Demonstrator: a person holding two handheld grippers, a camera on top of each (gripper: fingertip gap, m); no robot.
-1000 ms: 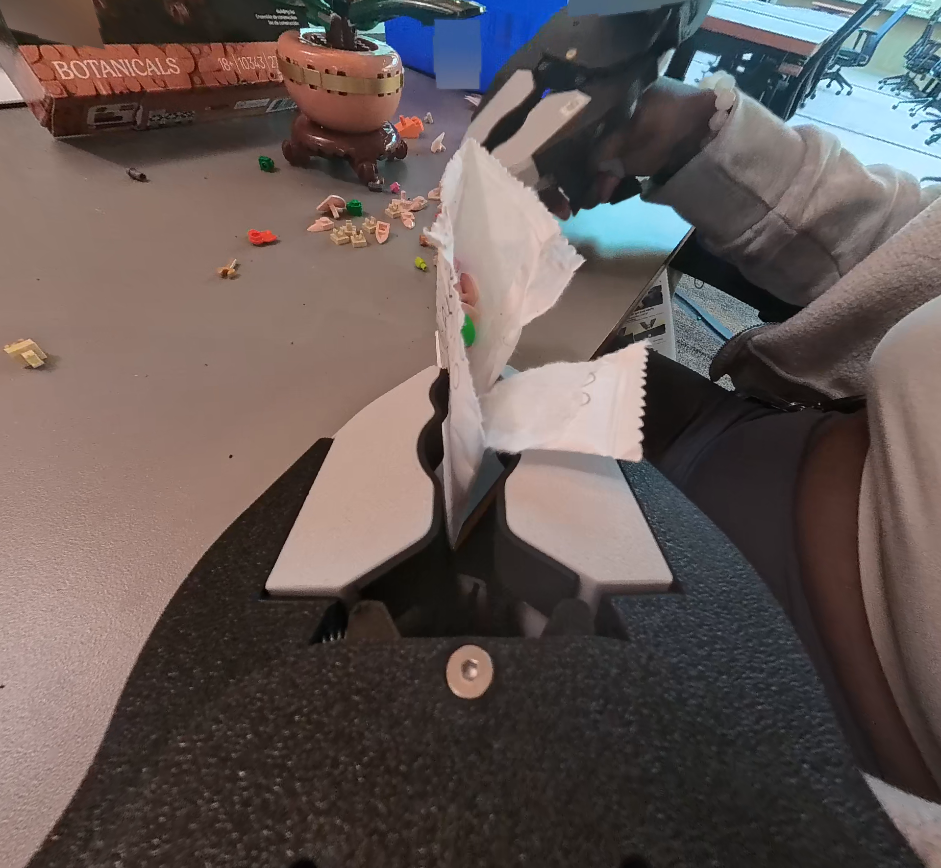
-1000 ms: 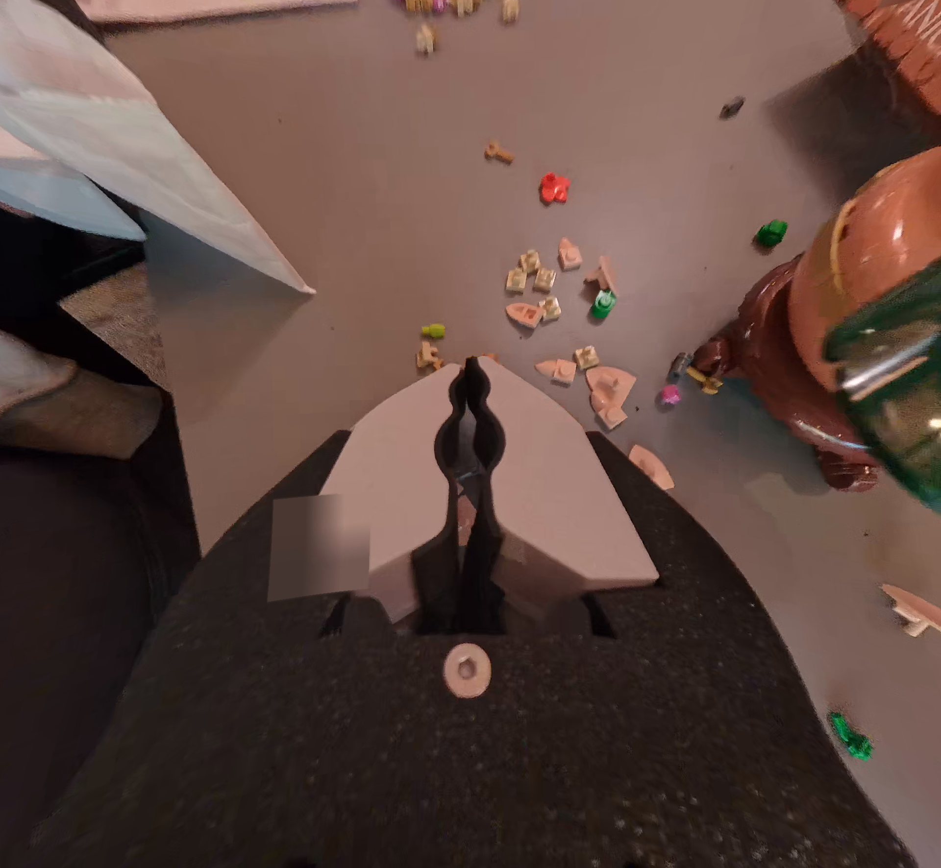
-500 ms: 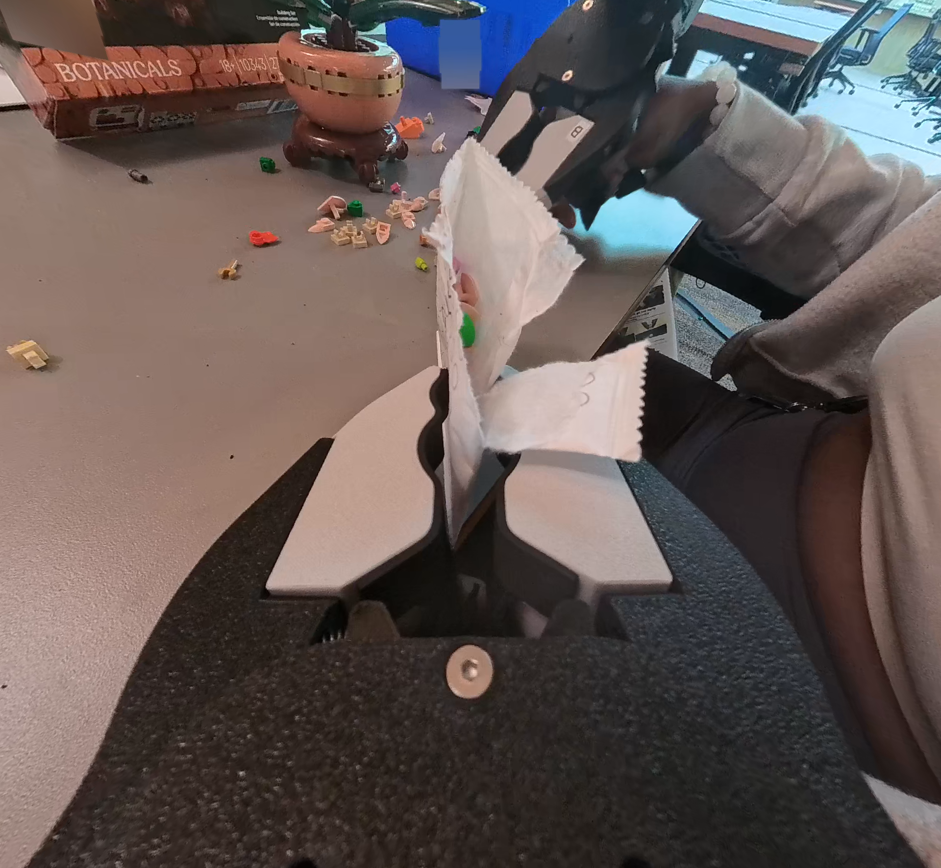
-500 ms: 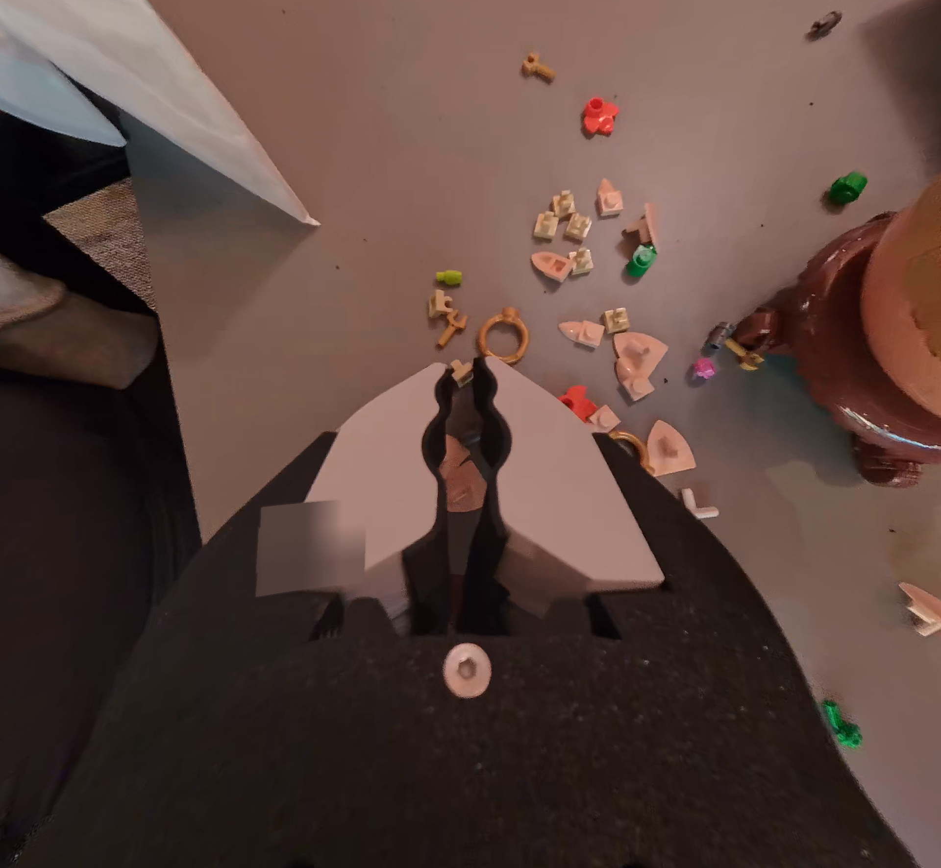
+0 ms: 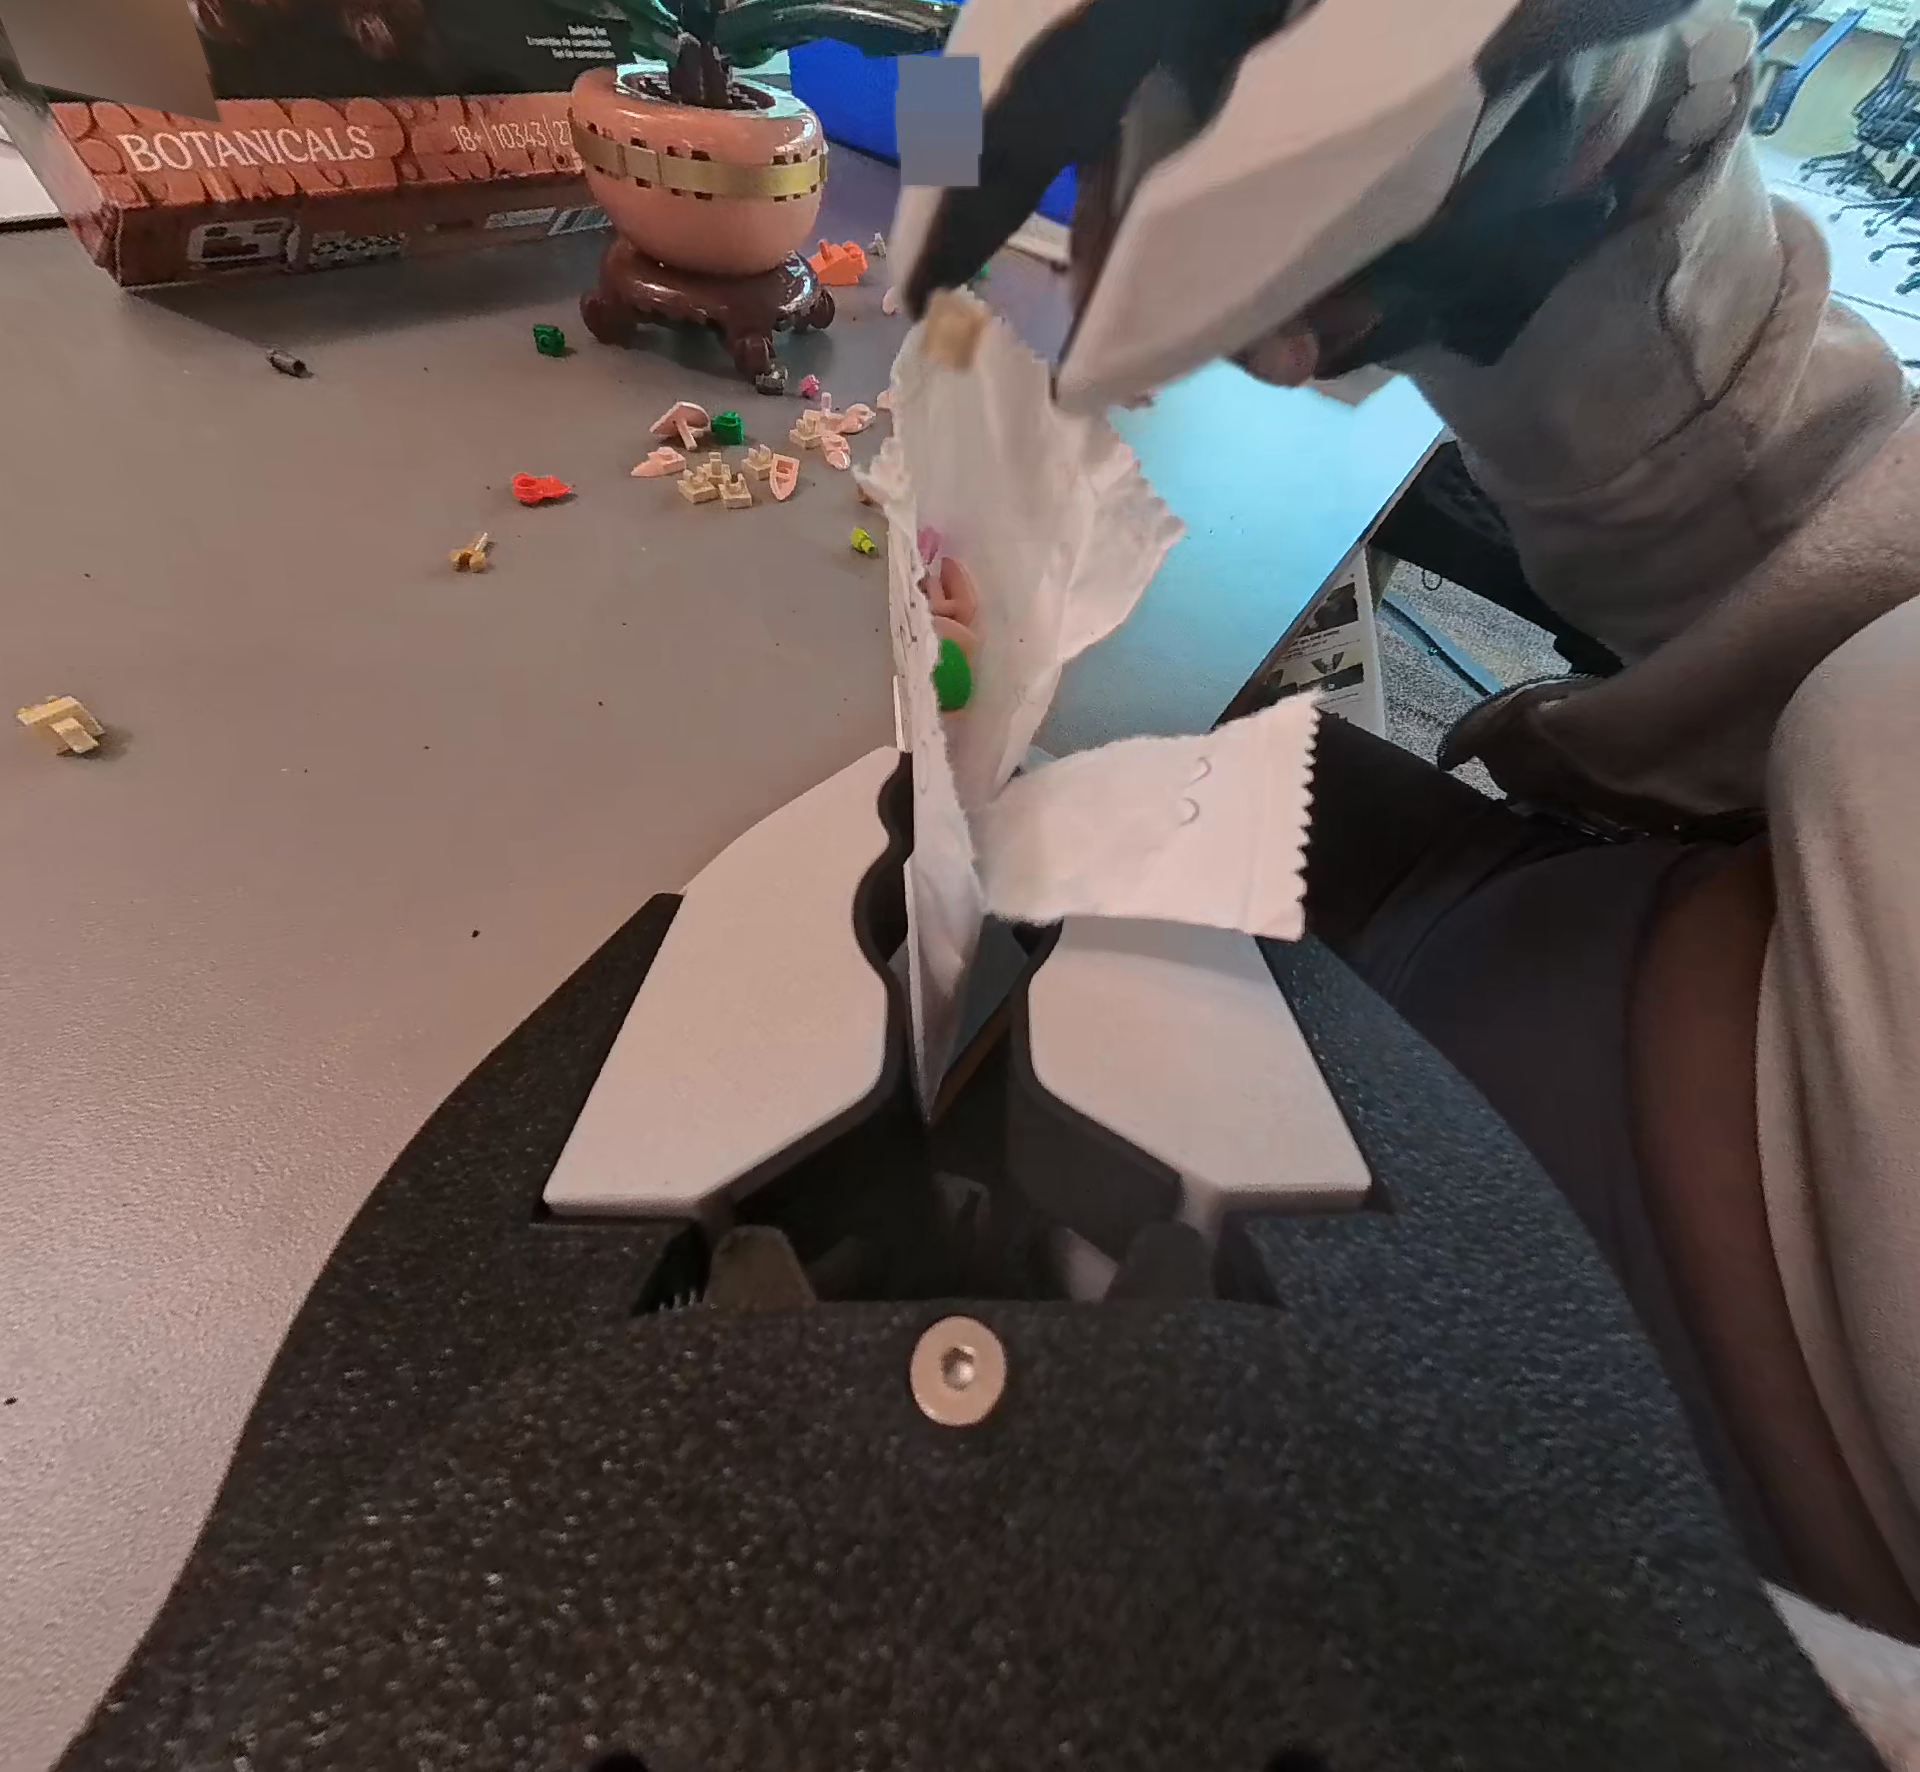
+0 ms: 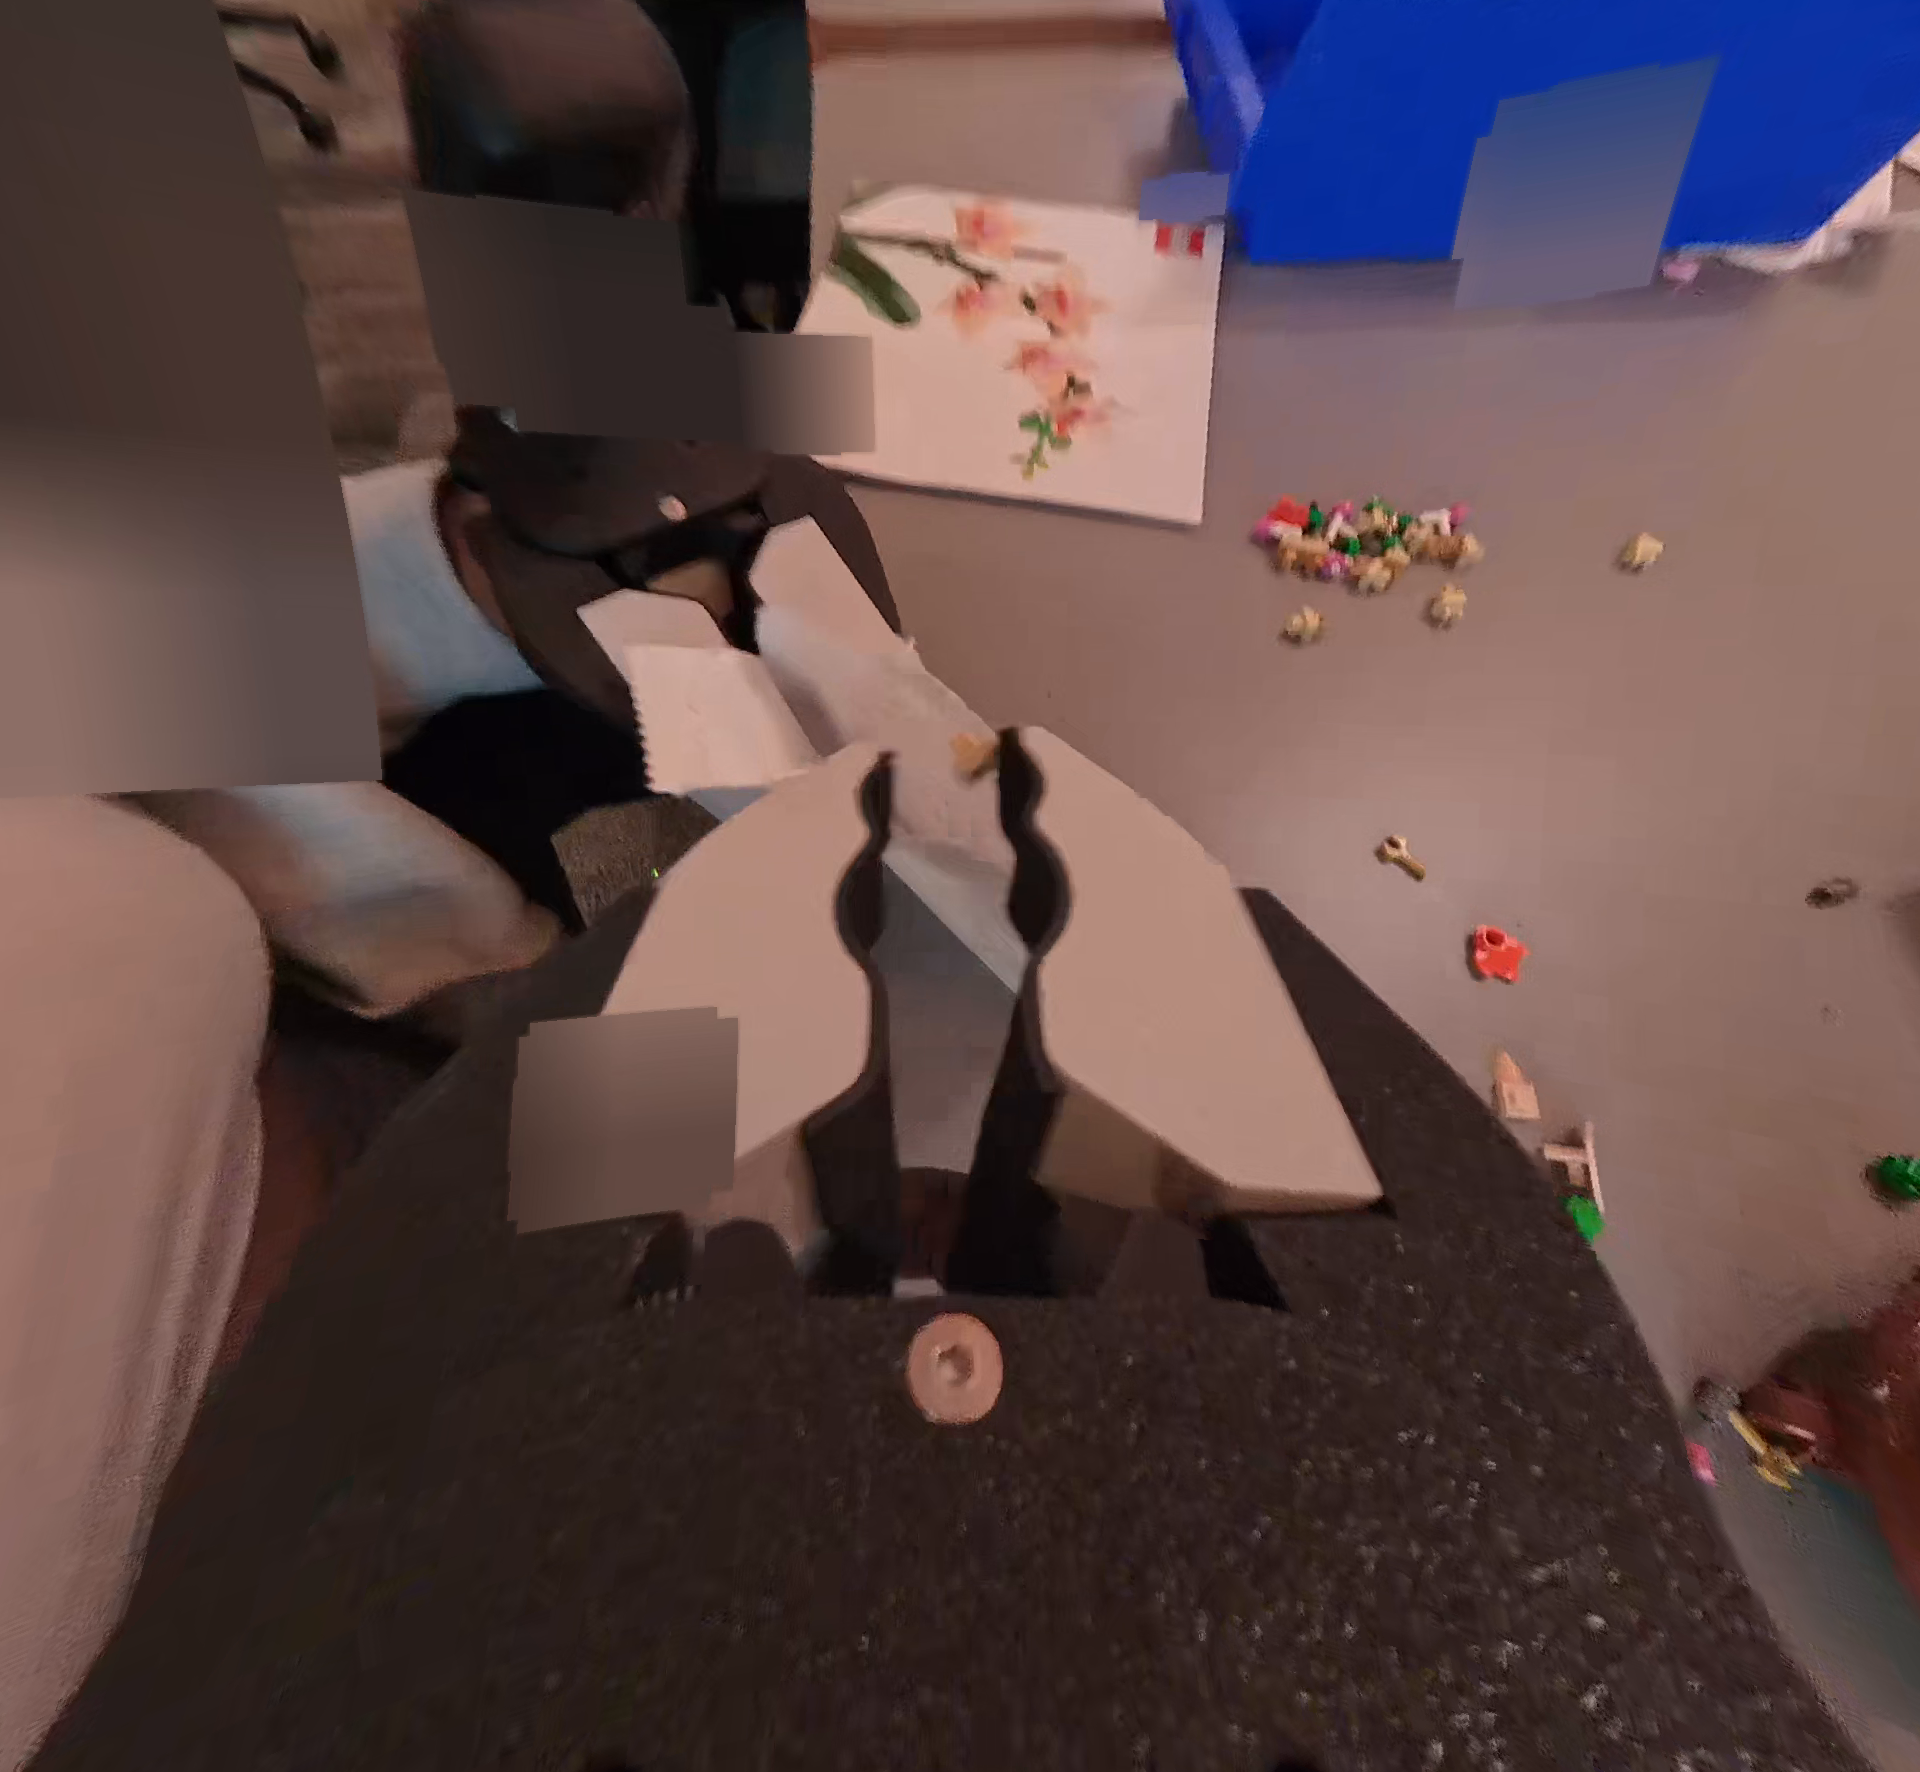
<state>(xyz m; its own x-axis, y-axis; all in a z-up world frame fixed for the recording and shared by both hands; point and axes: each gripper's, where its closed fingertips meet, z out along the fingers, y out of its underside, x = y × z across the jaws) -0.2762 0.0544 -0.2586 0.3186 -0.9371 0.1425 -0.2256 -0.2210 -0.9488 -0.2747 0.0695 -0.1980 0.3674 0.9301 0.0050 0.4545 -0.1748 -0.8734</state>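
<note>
Two grippers are meeting over the grey bench. The left gripper is pinching a torn white paper bag, its jaws closed on the lower edge, small coloured bricks showing inside. The right gripper is hovering at the bag's top with jaws narrowly parted, a tan brick sitting at its fingertips. Loose bricks are lying near a brick-built potted plant.
</note>
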